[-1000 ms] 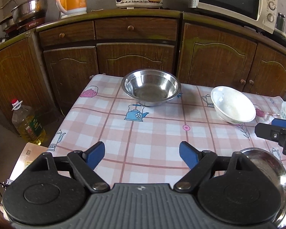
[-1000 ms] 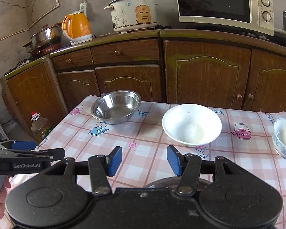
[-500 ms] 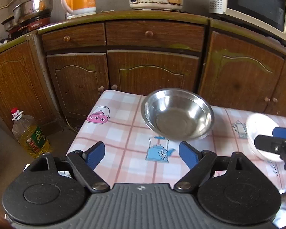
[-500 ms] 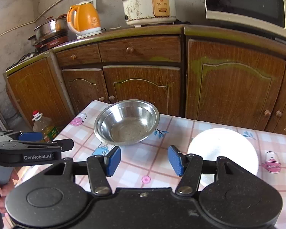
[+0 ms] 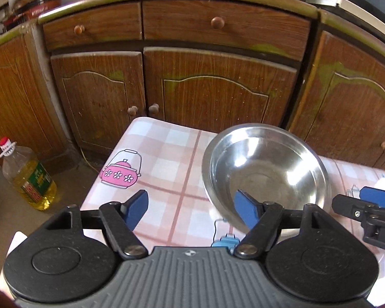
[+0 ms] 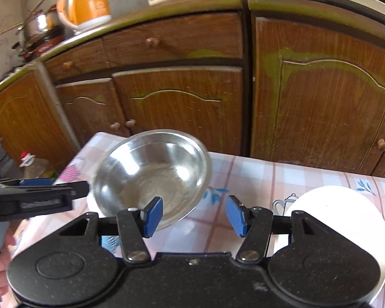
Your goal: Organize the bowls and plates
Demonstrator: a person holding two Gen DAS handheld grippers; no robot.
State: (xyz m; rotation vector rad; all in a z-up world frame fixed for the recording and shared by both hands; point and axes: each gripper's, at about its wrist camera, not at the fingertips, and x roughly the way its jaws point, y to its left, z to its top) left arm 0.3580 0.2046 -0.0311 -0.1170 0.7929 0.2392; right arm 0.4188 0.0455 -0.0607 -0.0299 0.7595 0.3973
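Starting at the far left, you have an oil bottle on the floor beside the wooden cabinets, out of the job entirely. On the checked desk, near its far corner, sits the steel bowl, upright and empty, its rim free on every side, which suits a grip on the rim. Your left tongs come at it from its left side, and in the left wrist view one blue pad shows in front of the near rim, the other over bare cloth. Their jaws have just been closing but are fairly wide apart, with nothing gripped; I cannot tell whether the rim is between them. Your right tongs are likewise parted at a middling width and empty, pointing at the cloth just right of the bowl, one pad overlapping its near wall in the right wrist view. Further right lies the white bowl, close by your right hand, probably the piece to nest with the steel one.
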